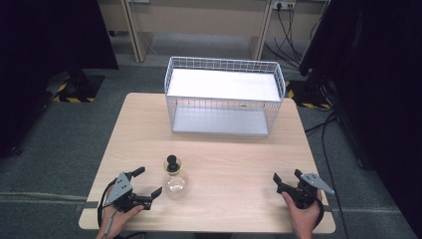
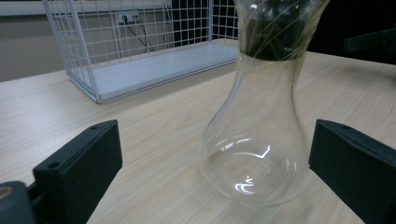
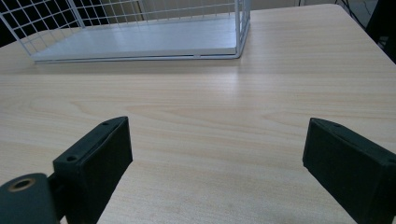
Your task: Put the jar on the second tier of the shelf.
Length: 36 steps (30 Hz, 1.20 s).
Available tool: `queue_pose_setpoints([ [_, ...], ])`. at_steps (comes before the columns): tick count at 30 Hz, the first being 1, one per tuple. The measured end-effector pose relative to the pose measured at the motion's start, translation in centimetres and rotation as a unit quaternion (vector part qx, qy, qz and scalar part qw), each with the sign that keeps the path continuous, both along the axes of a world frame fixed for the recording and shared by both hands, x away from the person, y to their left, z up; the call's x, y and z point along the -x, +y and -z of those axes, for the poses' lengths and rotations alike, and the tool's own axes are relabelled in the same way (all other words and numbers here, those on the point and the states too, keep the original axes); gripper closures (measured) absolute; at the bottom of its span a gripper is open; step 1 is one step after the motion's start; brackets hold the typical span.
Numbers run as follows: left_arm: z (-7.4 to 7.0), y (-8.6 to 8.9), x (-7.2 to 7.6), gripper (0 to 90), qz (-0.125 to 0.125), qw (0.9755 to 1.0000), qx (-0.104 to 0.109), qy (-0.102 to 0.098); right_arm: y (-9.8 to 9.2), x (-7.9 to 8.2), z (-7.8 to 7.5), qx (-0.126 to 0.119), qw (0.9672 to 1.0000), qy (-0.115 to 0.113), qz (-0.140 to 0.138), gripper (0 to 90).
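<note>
Though unheld, flask (image 1: 174, 180) upright, stopper up

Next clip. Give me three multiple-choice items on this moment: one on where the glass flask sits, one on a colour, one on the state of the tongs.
1. Where does the glass flask stand?
A. Inside the wire basket
B. On the table beside the left tongs
C. Between the jaws of the right tongs

2. What colour is the flask's stopper?
A. Black
B. White
C. Red

3. How do the left tongs stand?
A. Shut on the flask
B. Shut on nothing
C. Open, jaws apart, with the flask ahead of them

Answers:
1 B: in the high view the flask stands on the wooden table, near the person's left hand, well short of the white wire basket.
2 A: the stopper looks black against the clear glass.
3 C: in the left gripper view both black jaws stand wide of the flask, neither touching it. The right tongs are open too.
</note>
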<state>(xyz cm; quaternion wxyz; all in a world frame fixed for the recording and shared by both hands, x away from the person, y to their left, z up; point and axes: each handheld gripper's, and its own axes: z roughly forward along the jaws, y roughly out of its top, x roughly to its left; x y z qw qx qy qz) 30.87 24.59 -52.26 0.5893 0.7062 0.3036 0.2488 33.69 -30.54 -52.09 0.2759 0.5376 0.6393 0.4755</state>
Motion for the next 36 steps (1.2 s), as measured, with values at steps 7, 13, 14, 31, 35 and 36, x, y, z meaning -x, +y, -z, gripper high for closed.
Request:
queue_pose_setpoints([
  [7, -0.8, -0.9, 0.1, 2.8, 0.019, 0.9997, 0.002, -0.013, 0.0, 0.0, 0.0, 0.001, 1.0000, 0.000, 0.001, 8.4],
  [13, -1.2, -2.0, -0.1, 5.6, 0.034, 0.9993, -0.001, -0.017, 0.0, 0.0, 0.0, 0.000, 1.0000, 0.001, 0.001, 8.4],
  [14, -1.3, -2.2, -0.1, 6.2, 0.036, 0.9992, -0.002, -0.018, 0.0, 0.0, 0.0, 0.000, 1.0000, 0.001, 0.001, 8.5],
  [31, -1.7, -4.4, -2.0, 29.3, 0.055, 0.9984, 0.011, -0.003, 0.0, 0.0, 0.0, 0.001, 1.0000, 0.001, 0.002, 8.5],
  [35, -1.8, -4.7, -2.4, 35.3, 0.058, 0.9983, 0.010, -0.003, 0.0, 0.0, 0.0, 0.001, 1.0000, 0.002, 0.001, 8.4],
  [36, -1.8, -4.8, -2.4, 37.0, 0.057, 0.9983, 0.009, -0.004, 0.0, 0.0, 0.0, 0.001, 1.0000, 0.002, 0.001, 8.4],
])
